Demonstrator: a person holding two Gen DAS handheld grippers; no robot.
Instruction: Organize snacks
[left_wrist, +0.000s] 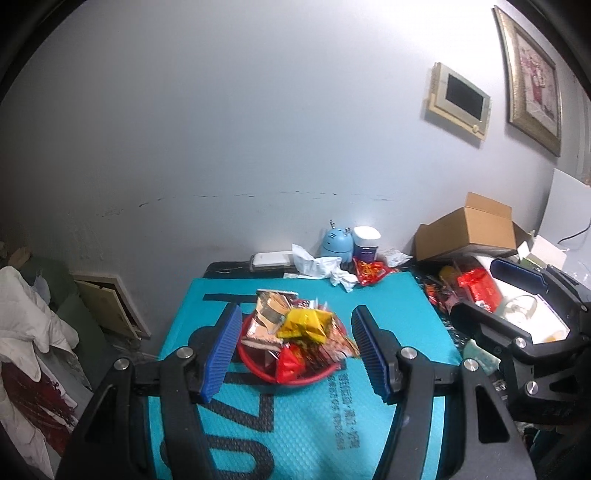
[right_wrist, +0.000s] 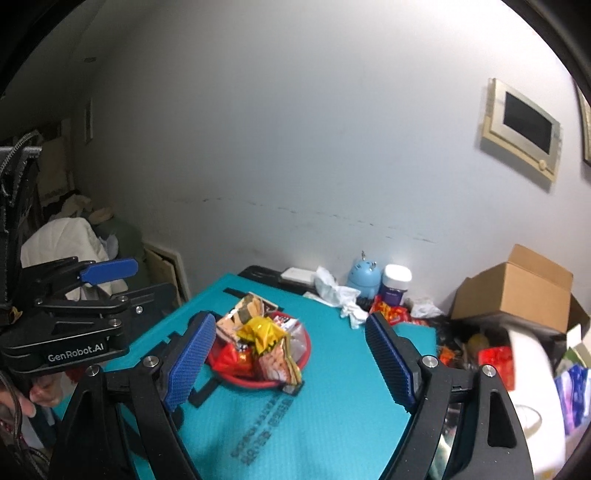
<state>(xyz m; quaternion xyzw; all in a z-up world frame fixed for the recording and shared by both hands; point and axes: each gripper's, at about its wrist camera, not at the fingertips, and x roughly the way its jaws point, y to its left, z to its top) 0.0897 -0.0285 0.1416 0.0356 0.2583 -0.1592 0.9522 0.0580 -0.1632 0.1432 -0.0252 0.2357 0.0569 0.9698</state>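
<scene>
A: Two grippers are in view. State each one.

B: Left gripper (left_wrist: 293, 350): jaws apart, nothing between the pads. Right gripper (right_wrist: 291, 360): jaws spread wide, nothing clamped. Both sit above the near edge of the teal mat (left_wrist: 388, 306), clear of its surface.

A: Location of the snacks?

B: Snack packets (left_wrist: 295, 328) are piled in a red bowl (left_wrist: 258, 363) that rests on the teal mat, roughly central. A yellow packet (right_wrist: 263, 332) lies on top of the pile; a red packet (left_wrist: 290, 367) sits at the bowl's near rim. In each wrist view the bowl appears between the blue pads, but beyond them and not touched.

A: Items outside the bowl?

B: One red packet (left_wrist: 371, 271) lies at the far edge of the mat, just beside crumpled white paper (left_wrist: 325, 267). Behind these, against the wall, stand a blue round gadget (right_wrist: 364, 275) and a white-lidded jar (right_wrist: 396, 284). To the right, off the mat, a red wrapped package (left_wrist: 478, 290) lies in clutter below an open cardboard box (right_wrist: 517, 291).

A: Bench surface?

B: Mostly covered by the mat; a dark strip (left_wrist: 229, 267) shows at the far side.
</scene>
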